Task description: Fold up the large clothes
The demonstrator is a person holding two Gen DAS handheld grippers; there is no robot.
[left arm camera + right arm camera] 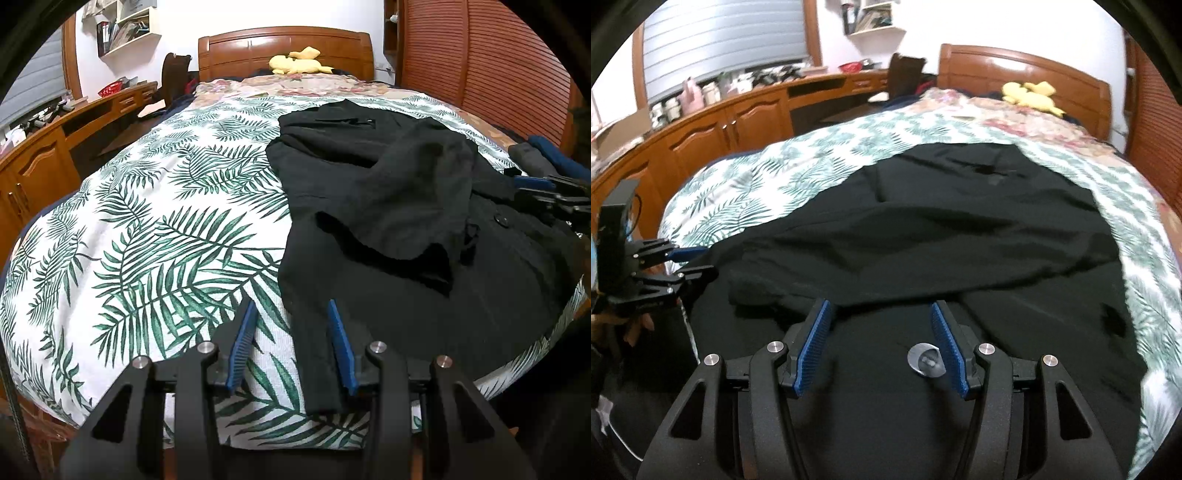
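I see the black garment lying spread on the bed, w/ 1 part folded over its middle. My left tongs stand part open over its near edge, holding nothing. My right tongs are open above the cloth, near a button.

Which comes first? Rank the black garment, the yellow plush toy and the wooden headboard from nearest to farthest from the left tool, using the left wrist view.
From the left tool:
1. Black garment: its edge lies right by the tool tips, spreading to the right.
2. Yellow plush toy: at the far end of the bed, centre.
3. Wooden headboard: just behind the toy, against the wall.
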